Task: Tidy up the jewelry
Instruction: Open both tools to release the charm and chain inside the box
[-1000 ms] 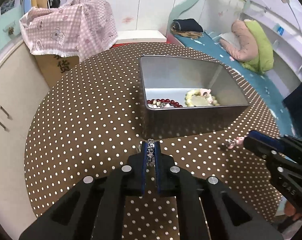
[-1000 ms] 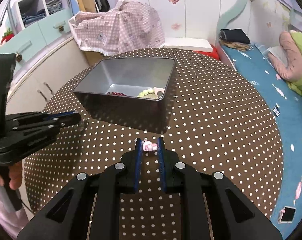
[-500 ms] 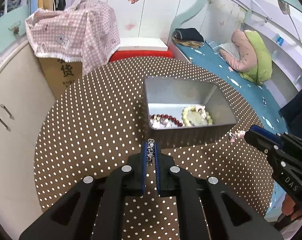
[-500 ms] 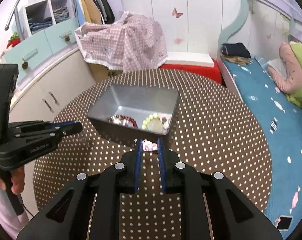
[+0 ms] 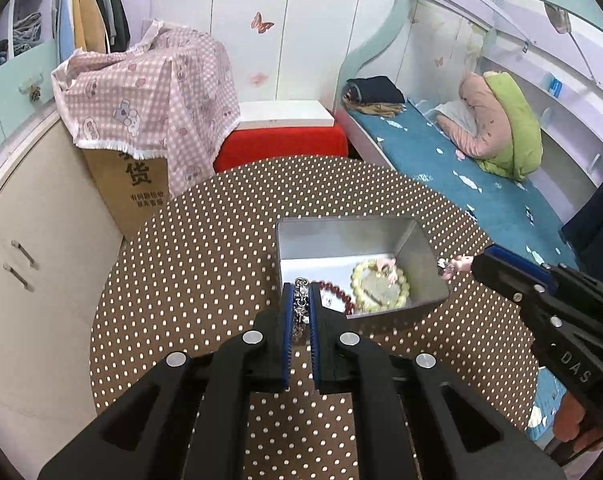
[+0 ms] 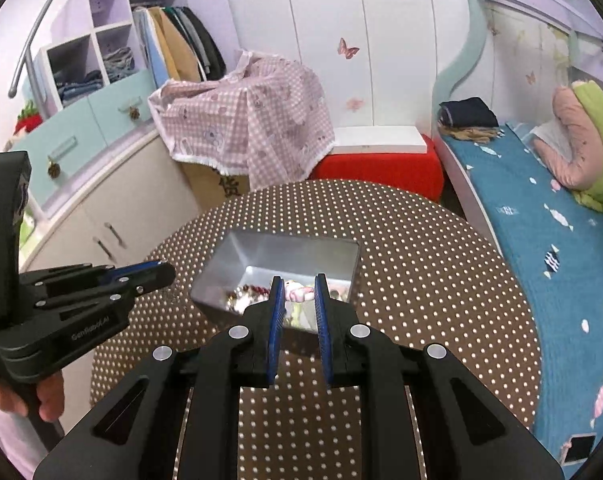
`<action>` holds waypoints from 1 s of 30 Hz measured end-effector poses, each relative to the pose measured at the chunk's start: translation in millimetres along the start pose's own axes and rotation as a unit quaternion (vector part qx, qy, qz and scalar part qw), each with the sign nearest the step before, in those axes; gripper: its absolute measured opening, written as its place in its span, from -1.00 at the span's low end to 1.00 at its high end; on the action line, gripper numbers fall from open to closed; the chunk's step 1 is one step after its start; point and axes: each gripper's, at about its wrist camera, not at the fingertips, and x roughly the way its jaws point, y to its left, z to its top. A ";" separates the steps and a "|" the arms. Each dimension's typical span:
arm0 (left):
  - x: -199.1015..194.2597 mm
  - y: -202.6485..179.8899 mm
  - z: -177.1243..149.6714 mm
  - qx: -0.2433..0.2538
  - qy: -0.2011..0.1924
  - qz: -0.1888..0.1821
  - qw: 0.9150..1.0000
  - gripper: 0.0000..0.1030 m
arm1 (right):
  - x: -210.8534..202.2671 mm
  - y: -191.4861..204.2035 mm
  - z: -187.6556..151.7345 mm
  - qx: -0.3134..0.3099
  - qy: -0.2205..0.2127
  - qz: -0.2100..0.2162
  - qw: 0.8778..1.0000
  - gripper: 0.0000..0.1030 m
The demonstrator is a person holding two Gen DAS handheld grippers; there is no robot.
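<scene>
Left fingers [image 5: 286,304] pinch a silver chain [image 5: 300,300]; right fingers [image 6: 278,300], parted, seemingly clasp a pink charm [image 6: 297,293]

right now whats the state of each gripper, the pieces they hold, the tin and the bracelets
left gripper: shut on silver chain
silver chain: pinched, raised near tin
right gripper: shut on pink charm
pink charm: clamped above tin
metal tin: open, lidless
yellow bracelet: in tin
red bracelet: in tin

Left gripper [image 5: 301,292] and right gripper [image 6: 298,292] both raised, each clamped on jewelry.
</scene>
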 end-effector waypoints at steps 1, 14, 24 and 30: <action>-0.1 -1.1 1.7 0.000 -0.002 -0.001 1.000 -0.88 | 1.1 0.0 3.5 0.001 -0.002 0.000 1.000 -0.69; 17.5 -11.6 33.2 0.010 -0.003 -0.027 1.000 -0.88 | 29.3 -1.3 27.2 0.006 0.009 0.004 1.000 -0.69; 42.5 3.3 35.8 -0.011 0.020 0.004 1.000 0.20 | 40.9 -14.9 23.8 0.033 0.014 -0.012 0.999 0.46; 47.4 10.9 30.6 -0.013 0.029 0.022 0.999 0.30 | 43.7 -21.0 21.4 0.039 0.021 -0.021 0.999 0.46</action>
